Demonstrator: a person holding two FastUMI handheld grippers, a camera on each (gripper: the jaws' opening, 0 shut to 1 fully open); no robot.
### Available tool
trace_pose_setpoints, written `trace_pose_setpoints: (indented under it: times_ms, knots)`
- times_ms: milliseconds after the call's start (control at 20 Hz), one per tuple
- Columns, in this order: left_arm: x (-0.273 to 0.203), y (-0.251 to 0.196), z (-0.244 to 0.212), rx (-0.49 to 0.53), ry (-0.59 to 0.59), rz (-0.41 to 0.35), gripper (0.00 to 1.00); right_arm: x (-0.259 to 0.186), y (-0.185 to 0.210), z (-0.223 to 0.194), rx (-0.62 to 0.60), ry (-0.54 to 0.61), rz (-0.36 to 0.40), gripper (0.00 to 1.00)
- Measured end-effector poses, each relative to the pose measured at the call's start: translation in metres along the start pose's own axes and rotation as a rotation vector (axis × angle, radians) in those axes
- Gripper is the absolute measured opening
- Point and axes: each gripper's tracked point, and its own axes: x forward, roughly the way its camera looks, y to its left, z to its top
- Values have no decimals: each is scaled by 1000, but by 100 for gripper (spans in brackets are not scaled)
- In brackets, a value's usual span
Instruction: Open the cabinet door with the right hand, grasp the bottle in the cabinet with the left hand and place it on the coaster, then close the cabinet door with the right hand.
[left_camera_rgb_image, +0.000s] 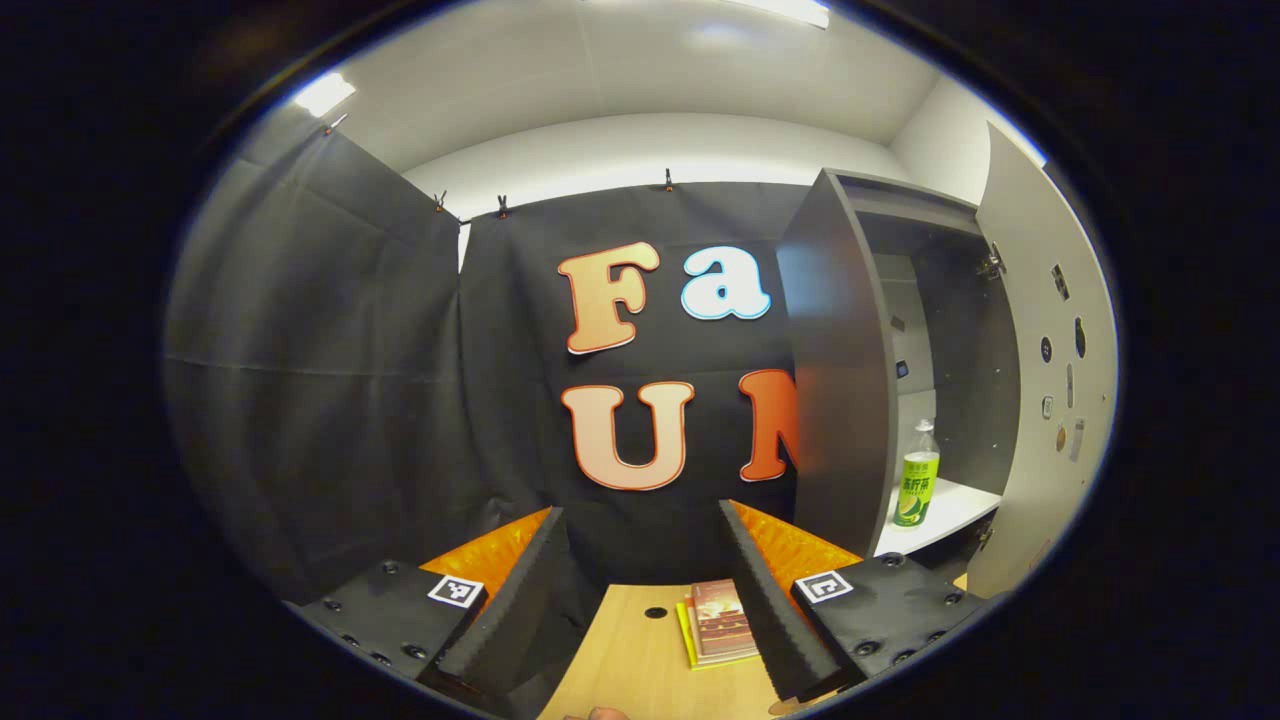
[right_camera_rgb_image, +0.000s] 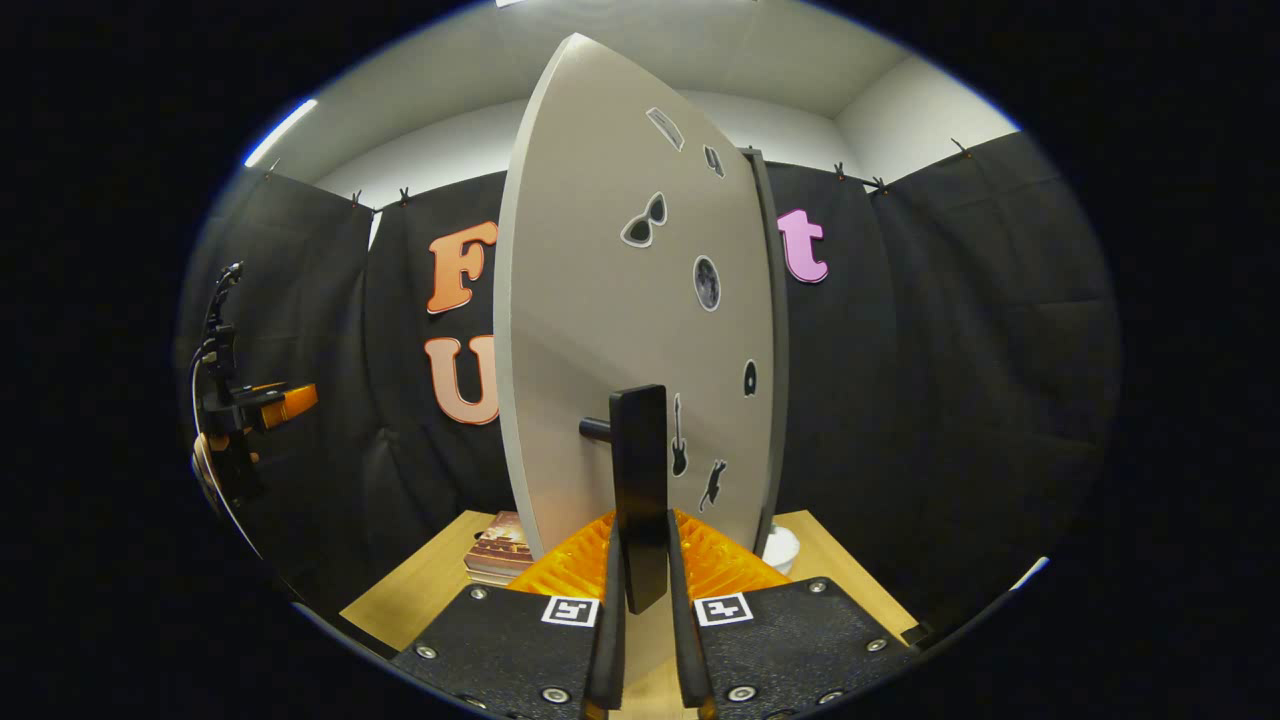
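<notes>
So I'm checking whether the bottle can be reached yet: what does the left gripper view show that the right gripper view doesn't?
The left gripper view looks into the open cabinet, where the bottle stands upright on the shelf; the left gripper is open, apart from it. The right gripper view has the right gripper shut on the door handle. Both include the door, the books and the table.

Around you, black cloth (left_camera_rgb_image: 330, 380) hangs clipped along pale walls (left_camera_rgb_image: 640, 150). A white ceiling (left_camera_rgb_image: 640, 70) carries strip lights (left_camera_rgb_image: 323, 93) at upper left and top. A light wooden table (left_camera_rgb_image: 640, 660) sits at the bottom centre.
</notes>
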Motion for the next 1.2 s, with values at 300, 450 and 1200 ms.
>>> trace_pose_setpoints:
  times_ms: [300,450,1200]
  knots:
    - [6,-80,-4,-51,20,-74,96,-12,-33,-8,9,28,-109,20]
    - [6,-118,-9,-63,36,-102,97,-21,-46,-10,11,41,-151,20]
    - [40,-300,-23,-103,46,-247,98,-52,-126,-9,75,15,-413,46]
